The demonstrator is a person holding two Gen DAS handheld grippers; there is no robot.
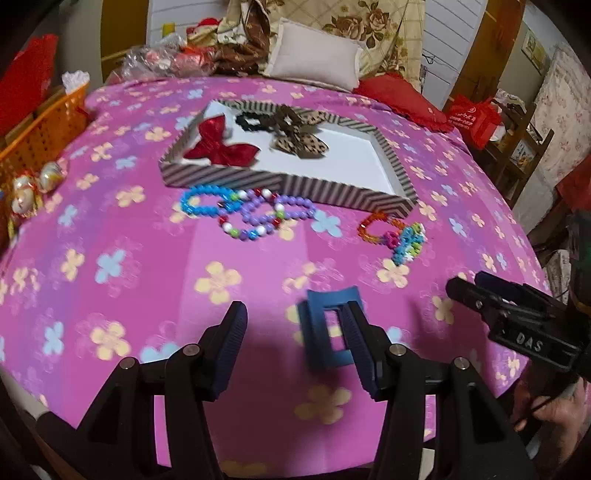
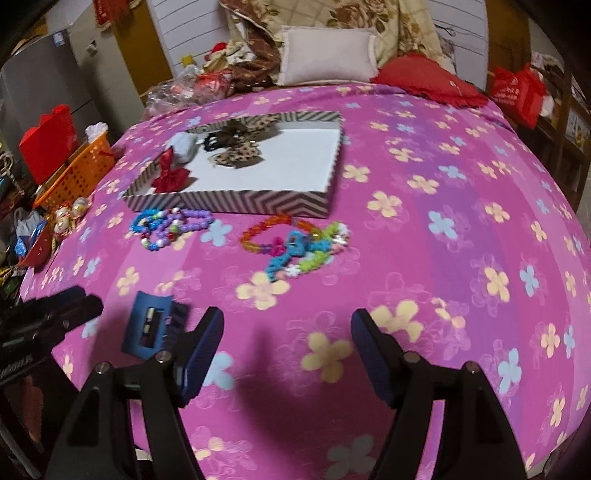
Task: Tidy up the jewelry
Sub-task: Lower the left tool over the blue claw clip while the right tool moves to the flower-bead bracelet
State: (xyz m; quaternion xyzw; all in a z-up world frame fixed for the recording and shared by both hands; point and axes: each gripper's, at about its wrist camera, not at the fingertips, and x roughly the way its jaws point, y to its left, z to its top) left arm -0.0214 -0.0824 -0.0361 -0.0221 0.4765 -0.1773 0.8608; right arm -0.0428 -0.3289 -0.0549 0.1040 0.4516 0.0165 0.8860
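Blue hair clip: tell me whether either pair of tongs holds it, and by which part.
Nothing is held. The blue hair clip lies on the bedspread; the left tongs and right tongs both stand open, gripping nothing.

Home bedroom, bed under pink flowered sheet, grey pillow and floral quilt at its head, orange basket beside it, wooden shelf opposite
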